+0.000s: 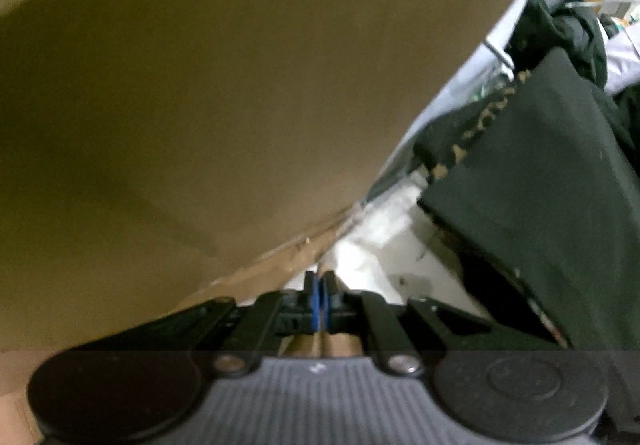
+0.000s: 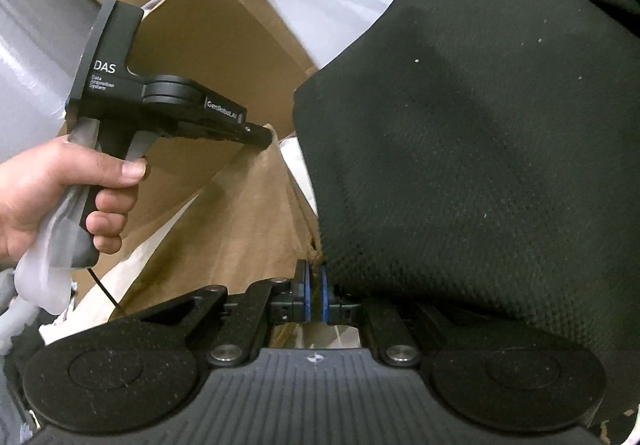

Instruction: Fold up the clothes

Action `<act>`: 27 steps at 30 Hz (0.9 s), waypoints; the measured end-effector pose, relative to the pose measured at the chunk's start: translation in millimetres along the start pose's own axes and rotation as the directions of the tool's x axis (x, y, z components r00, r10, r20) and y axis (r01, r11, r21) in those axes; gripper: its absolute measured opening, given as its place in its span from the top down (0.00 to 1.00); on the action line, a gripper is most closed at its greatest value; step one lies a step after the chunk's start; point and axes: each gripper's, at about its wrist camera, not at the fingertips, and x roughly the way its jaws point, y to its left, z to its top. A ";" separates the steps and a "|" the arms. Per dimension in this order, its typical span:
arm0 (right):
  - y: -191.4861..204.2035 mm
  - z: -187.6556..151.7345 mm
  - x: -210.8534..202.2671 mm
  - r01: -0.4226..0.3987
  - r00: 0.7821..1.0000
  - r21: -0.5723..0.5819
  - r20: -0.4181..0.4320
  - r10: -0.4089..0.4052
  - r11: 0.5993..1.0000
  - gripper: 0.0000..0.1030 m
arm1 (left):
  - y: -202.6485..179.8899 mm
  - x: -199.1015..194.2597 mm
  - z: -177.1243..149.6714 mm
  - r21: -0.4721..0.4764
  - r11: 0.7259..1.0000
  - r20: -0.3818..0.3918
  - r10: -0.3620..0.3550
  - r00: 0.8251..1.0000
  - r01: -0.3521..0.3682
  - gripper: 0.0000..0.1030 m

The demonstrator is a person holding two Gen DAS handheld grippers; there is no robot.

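Pinching black garment [image 2: 480,145]; R gripper [image 2: 314,285].

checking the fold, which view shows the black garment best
The right wrist view: the black garment fills its right half, knit texture sharp, its edge by the right tongs. The left wrist view shows only a blurred part beside the cardboard.

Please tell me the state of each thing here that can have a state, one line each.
left gripper: jaws shut, nothing visible between them.
right gripper: jaws shut, empty or not is unclear.
black garment: unfolded, bunched up.
cardboard box: open, flaps raised.
hand: wrapped around the left gripper's handle.
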 end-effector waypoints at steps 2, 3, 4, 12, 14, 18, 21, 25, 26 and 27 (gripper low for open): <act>2.9 -3.8 -2.3 0.023 1.000 -0.005 0.012 -0.022 1.000 0.97 | -2.1 2.6 5.7 -0.012 1.000 0.021 -0.002 1.000 0.003 0.98; 5.3 -6.1 -2.7 0.032 0.999 -0.012 0.014 -0.032 0.999 0.96 | -4.3 5.4 8.0 -0.012 1.000 0.023 -0.009 1.000 0.010 1.00; 7.7 -8.3 -3.0 0.042 0.999 -0.020 0.016 -0.041 0.999 0.97 | -8.1 9.0 9.8 -0.005 1.000 0.022 -0.016 1.000 0.016 1.00; 16.0 -28.1 -0.8 0.081 0.997 -0.055 -0.009 -0.082 0.995 0.92 | -28.3 12.9 4.6 0.075 0.997 -0.047 -0.005 0.999 0.008 0.89; 16.8 -36.0 -7.7 0.078 0.997 -0.035 0.010 -0.078 0.996 0.89 | -28.5 -2.0 -3.3 0.090 0.996 -0.048 -0.017 0.999 0.021 0.84; 17.2 -59.9 -24.8 0.072 0.995 -0.025 0.068 -0.071 0.997 0.68 | -27.4 -33.5 -26.1 0.111 0.994 -0.040 0.012 0.999 -0.007 0.71; 20.9 -68.3 -36.8 0.052 0.997 -0.092 0.056 -0.047 0.994 0.64 | -9.5 -60.0 -48.1 0.049 0.999 -0.033 0.018 0.999 -0.016 0.64; 21.5 -66.8 -52.8 0.017 0.997 -0.113 0.083 -0.008 0.993 0.64 | 22.3 -97.3 -74.8 -0.001 0.998 -0.034 0.063 0.997 -0.063 0.50; 22.3 -66.6 -54.3 0.019 0.996 -0.118 0.085 -0.009 0.993 0.64 | 31.0 -110.4 -84.3 -0.013 0.996 -0.024 0.087 0.996 -0.088 0.43; 23.0 -66.2 -56.8 0.021 0.996 -0.124 0.089 -0.010 0.992 0.64 | 39.4 -124.7 -94.1 -0.034 0.993 -0.014 0.111 0.994 -0.111 0.41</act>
